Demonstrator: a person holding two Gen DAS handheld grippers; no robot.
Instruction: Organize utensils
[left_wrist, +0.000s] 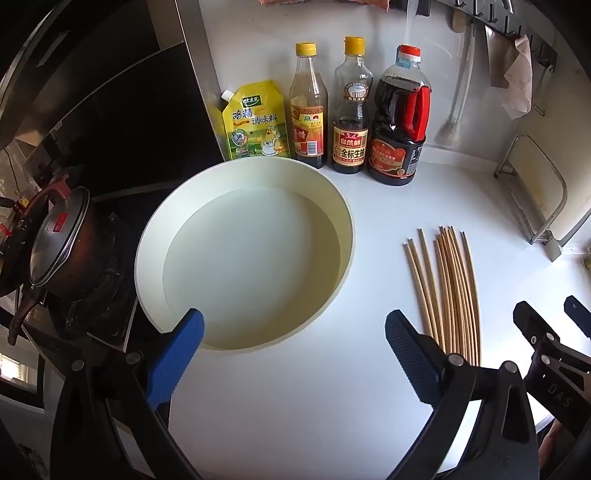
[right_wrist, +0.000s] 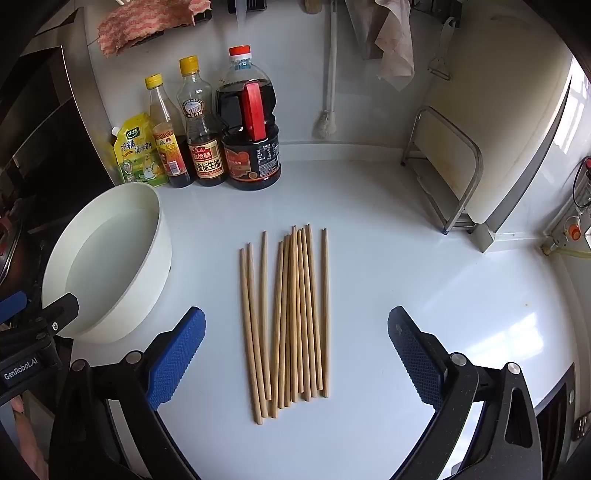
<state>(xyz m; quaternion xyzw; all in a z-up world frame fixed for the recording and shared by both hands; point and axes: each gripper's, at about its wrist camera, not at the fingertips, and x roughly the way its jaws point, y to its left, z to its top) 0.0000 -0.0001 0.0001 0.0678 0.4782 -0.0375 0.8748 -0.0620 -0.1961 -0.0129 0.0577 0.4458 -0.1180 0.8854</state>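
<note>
Several wooden chopsticks (right_wrist: 291, 317) lie side by side on the white counter, pointing away from me; they also show in the left wrist view (left_wrist: 448, 291). A round white basin (left_wrist: 243, 254) holding water stands left of them, also in the right wrist view (right_wrist: 107, 258). My left gripper (left_wrist: 293, 332) is open and empty, above the basin's near rim. My right gripper (right_wrist: 295, 328) is open and empty, its blue fingers either side of the chopsticks' near ends, above them. The right gripper's body shows at the right edge of the left view (left_wrist: 546, 343).
Along the back wall stand a yellow seasoning pouch (left_wrist: 255, 122), two yellow-capped bottles (left_wrist: 308, 107) and a large soy sauce jug (left_wrist: 400, 118). A kettle (left_wrist: 55, 247) sits on the stove at left. A metal rack with a cutting board (right_wrist: 454, 162) stands at right.
</note>
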